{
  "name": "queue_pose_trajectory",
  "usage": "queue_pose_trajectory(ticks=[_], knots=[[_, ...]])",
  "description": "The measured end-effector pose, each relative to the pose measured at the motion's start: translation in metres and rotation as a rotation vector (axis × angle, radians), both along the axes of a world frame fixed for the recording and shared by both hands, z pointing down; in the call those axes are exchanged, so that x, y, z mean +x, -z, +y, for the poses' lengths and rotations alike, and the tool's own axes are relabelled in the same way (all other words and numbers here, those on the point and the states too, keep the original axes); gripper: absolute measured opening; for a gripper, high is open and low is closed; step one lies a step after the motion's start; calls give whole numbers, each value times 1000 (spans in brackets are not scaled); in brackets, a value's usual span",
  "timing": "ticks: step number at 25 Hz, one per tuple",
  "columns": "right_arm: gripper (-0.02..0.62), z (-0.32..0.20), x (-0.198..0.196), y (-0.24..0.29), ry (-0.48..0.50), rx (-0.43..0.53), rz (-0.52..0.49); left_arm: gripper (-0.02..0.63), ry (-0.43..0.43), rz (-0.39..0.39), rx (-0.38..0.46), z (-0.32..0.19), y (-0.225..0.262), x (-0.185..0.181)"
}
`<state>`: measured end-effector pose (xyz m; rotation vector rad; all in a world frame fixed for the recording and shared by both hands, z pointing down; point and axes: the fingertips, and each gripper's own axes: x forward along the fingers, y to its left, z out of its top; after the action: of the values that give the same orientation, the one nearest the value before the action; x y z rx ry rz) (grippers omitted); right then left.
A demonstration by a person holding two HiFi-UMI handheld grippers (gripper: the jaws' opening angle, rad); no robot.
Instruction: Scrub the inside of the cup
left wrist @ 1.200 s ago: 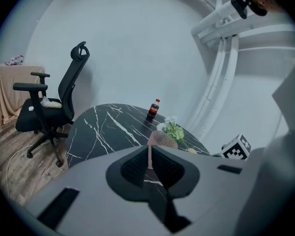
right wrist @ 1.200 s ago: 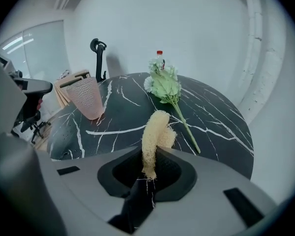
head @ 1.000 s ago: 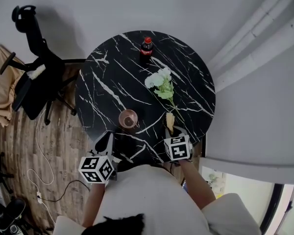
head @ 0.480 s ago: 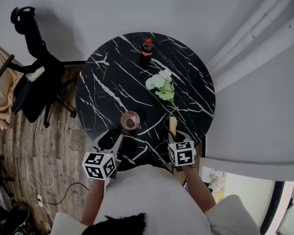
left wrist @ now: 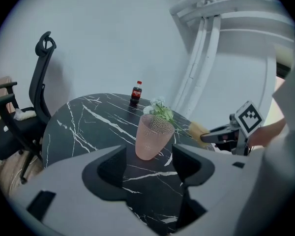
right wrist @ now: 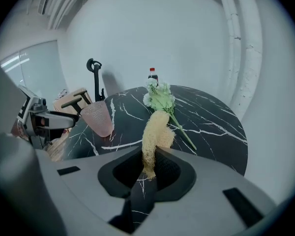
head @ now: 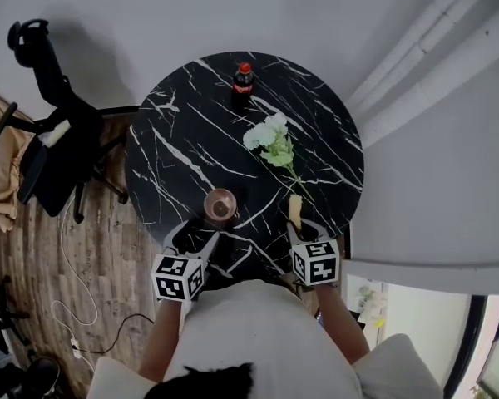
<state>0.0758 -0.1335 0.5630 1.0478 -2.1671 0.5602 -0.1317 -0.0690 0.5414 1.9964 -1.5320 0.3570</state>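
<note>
Looking down, the pink cup (head: pixel 220 206) stands upright, mouth up, on the marble table (head: pixel 170 144) near my edge, just ahead of my left gripper (head: pixel 198 238). Its own view shows jaws that have just been opening, wide and empty. In its view, my right gripper (right wrist: pixel 148 168) is clenched on a loofah (right wrist: pixel 155 132) whose long axis points away from me.
</note>
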Motion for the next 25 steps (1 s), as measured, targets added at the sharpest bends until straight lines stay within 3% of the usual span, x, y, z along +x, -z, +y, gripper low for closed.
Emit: queue_pose_trajectory(ticks=[3,8,21,25], knots=[[64,1,3,6,-2,14,0,282,-2,-30,13,-8,-8,1],[64,10,4,10,17,-3,8,315,-101,-173,39,-18,-25,13],[64,25,1,19,65,-12,21,358,-87,-92,105,-50,-36,25],[64,30,9,16,61,-25,42,373,-118,-85,116,-62,-41,25]])
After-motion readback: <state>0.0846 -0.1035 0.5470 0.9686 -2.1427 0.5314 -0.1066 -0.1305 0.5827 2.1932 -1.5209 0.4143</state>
